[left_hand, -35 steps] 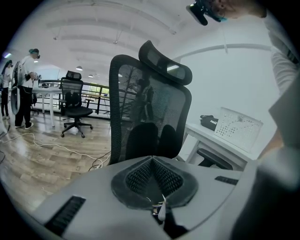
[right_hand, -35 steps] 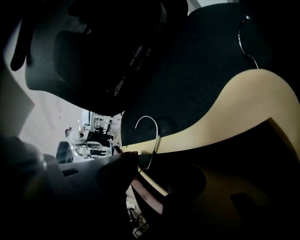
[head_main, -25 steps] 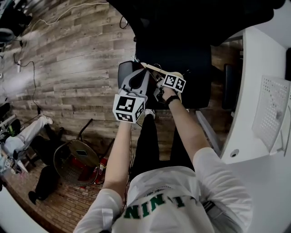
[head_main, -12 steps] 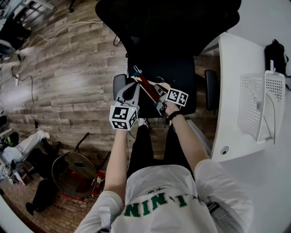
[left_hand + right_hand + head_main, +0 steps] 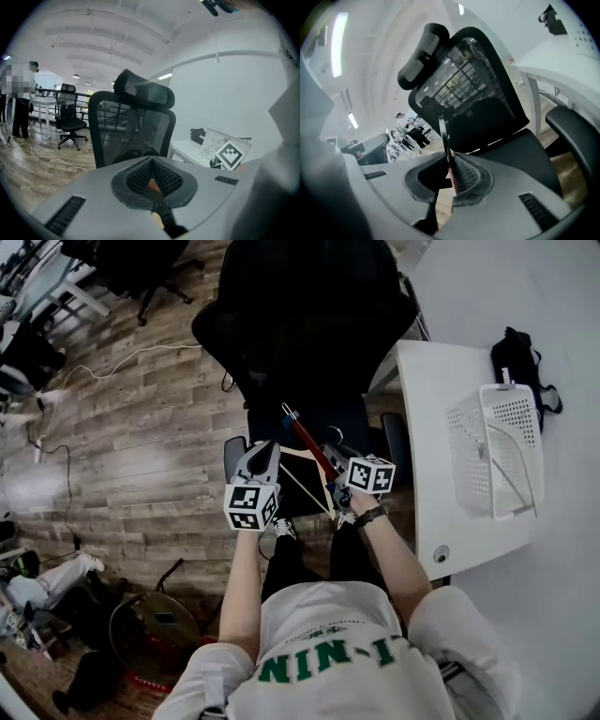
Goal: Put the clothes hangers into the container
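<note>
Left jaws: the left gripper (image 5: 152, 160) has its jaws drawn together on a red sliver of the hanger (image 5: 152, 186), with no gap showing.
Right jaws: the right gripper (image 5: 449, 157) is nearly shut, and its ribbed pad (image 5: 466, 176) presses the hanger's red edge.
Hard to make out: each gripper view shows only a strip of the hanger. The dark piece and pale wood under the left jaws are cut off. Whether one hanger or several is held cannot be told.
Hanger's place: it is held in the air between both grippers, over the seat of the office chair (image 5: 309, 324) and well apart from the container.
Surface: a wood-plank floor (image 5: 141, 456) with a white cable (image 5: 122, 357) lying across it.
Table: the white table (image 5: 441, 512) is at the person's right.
Container: a white perforated basket (image 5: 495, 451) stands on the table, with a black bag (image 5: 520, 352) beyond it.
Room: an open office with more chairs, ceiling lights and distant standing people (image 5: 410, 133).
Long axis: in the head view the red bar runs from the right gripper (image 5: 333, 465) up and leftward, away from the person, past the left gripper (image 5: 262, 451). In the right gripper view it rises almost upright out of the jaws.
</note>
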A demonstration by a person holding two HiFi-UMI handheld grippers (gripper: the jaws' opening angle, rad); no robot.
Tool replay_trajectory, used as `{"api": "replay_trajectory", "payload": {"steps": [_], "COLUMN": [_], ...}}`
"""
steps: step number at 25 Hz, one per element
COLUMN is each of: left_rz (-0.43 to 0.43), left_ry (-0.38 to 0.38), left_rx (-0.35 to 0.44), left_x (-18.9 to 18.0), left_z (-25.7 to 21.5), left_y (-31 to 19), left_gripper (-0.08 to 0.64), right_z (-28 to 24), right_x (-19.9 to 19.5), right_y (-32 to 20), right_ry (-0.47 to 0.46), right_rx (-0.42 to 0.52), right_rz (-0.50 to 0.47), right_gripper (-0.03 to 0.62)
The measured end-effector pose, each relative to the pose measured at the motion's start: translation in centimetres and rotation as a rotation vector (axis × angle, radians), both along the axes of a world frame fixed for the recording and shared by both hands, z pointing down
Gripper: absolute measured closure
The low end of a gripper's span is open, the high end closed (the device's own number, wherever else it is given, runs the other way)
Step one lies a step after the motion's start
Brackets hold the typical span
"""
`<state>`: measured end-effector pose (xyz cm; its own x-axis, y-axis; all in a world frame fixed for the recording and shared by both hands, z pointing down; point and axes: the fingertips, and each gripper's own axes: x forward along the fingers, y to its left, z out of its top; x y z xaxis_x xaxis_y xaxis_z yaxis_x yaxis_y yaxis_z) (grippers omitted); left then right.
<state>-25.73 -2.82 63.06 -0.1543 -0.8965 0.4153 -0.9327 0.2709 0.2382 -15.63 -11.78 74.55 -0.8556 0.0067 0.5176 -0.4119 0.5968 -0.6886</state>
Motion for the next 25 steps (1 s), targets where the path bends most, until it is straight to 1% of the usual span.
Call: {"api": "replay_trajectory", "payload": {"steps": [2,5,7,11,16,20,22,25], "left_rz": [0.009,0.010,0.023,0.079,0.159,0.252,0.306,0.384], "left_ry": [0.004,0.016,0.010,-0.012,-0.036,-0.037,-0.031,-0.046], "left_rx": [0.001,-0.005,0.003,0.018,0.065,0.129,0.163,0.201], "left_x": [1.0,2.0,3.0,5.9,9.7,13.1,15.4,19.1], "left_z": [-1.4,-3.7,-5.3,-8.5,-12.4,-15.9,-17.5,-19.9], "left_y": [-0.6,-1.3,-2.3,-4.1,-7.0,-10.2,-11.8,-14.3], "left_gripper": [0.548,0.548,0.548,0.548,0.548,0.548,0.548,0.548], "right_z": [-3.0,-7.3,-10.4,-16.5,-23.9,-29.3,-31.5,-34.4], "right_x": [1.1,3.1,4.4,7.7,12.0,15.9,18.5,23.0], "right_y": [-0.4,-1.5,-2.6,-4.6,-7.2,-9.4,-10.4,-12.4], "right_ry": [-0.018,-0.012,-0.024,-0.054,-0.088,-0.117,-0.130,-0.127], "right_rx": [0.041,0.155,0.218,0.292,0.367,0.424,0.446,0.484], "right_rz": [-0.026,-0.048,-0.056,-0.049,-0.037,0.018,0.056,0.110], "right_gripper": [0.555,0.555,0.555,0.555,0.555,0.555,0.555,0.555]}}
